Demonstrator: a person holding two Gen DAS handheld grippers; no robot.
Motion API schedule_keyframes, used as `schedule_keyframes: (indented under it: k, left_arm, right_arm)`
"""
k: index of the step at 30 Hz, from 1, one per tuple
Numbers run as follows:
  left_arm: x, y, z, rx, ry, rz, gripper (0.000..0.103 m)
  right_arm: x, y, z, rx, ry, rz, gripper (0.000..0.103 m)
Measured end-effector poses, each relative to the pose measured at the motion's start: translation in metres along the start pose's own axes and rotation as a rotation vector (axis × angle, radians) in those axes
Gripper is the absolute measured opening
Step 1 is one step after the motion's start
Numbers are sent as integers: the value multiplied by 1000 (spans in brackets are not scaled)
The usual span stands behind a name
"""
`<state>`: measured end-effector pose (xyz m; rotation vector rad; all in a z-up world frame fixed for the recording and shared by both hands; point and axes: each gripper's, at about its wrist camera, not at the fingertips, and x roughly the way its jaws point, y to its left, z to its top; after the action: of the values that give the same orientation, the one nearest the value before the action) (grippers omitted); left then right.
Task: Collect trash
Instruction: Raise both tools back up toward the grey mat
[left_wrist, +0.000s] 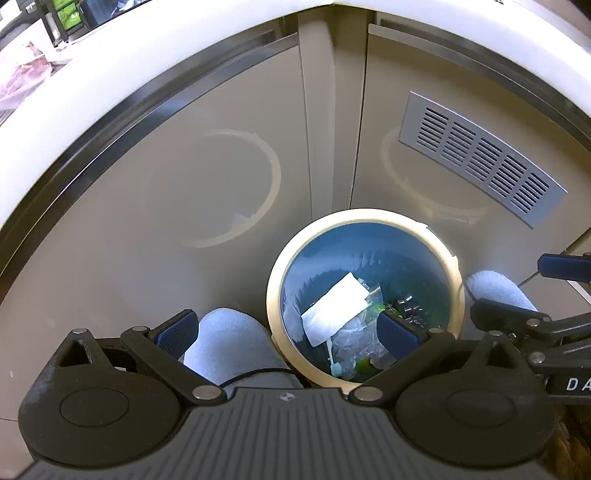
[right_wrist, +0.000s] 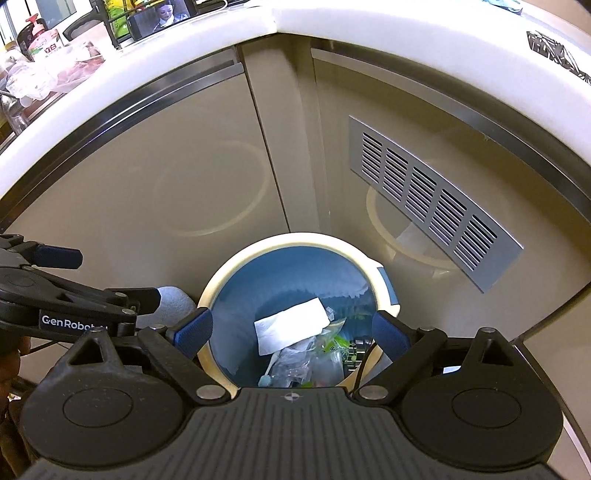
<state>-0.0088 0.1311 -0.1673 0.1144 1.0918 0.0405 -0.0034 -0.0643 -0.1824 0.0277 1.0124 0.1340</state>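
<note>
A round trash bin (left_wrist: 274, 295) with a cream rim and a blue liner stands on the floor in a cabinet corner. Inside lie a white paper sheet (left_wrist: 334, 306), crumpled clear plastic (left_wrist: 351, 341) and green scraps. My left gripper (left_wrist: 288, 332) is open above the bin's near left rim and holds nothing; only its right pad is over the opening. My right gripper (right_wrist: 293, 332) is open directly over the bin (right_wrist: 295, 240), also holding nothing, with the paper (right_wrist: 291, 325) below it. Each gripper shows in the other's view: the right gripper (left_wrist: 535, 291) and the left gripper (right_wrist: 101, 277).
Beige cabinet doors meet in a corner behind the bin. A metal vent grille (left_wrist: 480, 158) (right_wrist: 432, 199) sits on the right door. A white countertop edge (right_wrist: 184, 48) curves overhead, with bottles and bags on top. A person's light blue feet (left_wrist: 229, 343) flank the bin.
</note>
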Motion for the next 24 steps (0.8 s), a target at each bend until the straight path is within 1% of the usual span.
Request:
schedule_keyframes:
  k: [4, 7, 10, 13, 16, 18, 20, 21, 23, 24]
  left_arm:
    - [-1, -1, 0, 14, -7, 4, 103]
    - [-5, -1, 2, 26, -27, 17, 103]
    - [-13, 0, 5, 30, -55, 28, 103]
    - [-21, 7, 12, -4, -73, 15, 103]
    - [-27, 13, 20, -37, -90, 5, 103]
    - [-32, 15, 26, -48, -102, 4, 103]
    - [-37, 16, 31, -55, -111, -6, 103]
    - [-40, 16, 34, -58, -116, -10, 103]
    - [-46, 16, 37, -58, -127, -15, 103]
    - [-48, 16, 38, -58, -131, -17, 103]
  right_arm:
    - [0, 0, 0, 3, 2, 1, 95]
    - [-3, 0, 0, -2, -21, 3, 94]
    - [-15, 2, 3, -34, -90, 3, 95]
    - [-31, 4, 13, -64, -151, 21, 95]
    - [-56, -4, 34, -32, -233, 88, 95]
    - [-74, -14, 54, -7, -308, 107, 95]
    - [-89, -27, 77, 28, -395, 83, 98]
    - [-94, -37, 90, 54, -438, 58, 98]
    - [-100, -57, 116, 131, -511, -3, 99]
    - [-101, -69, 129, 186, -545, -21, 100]
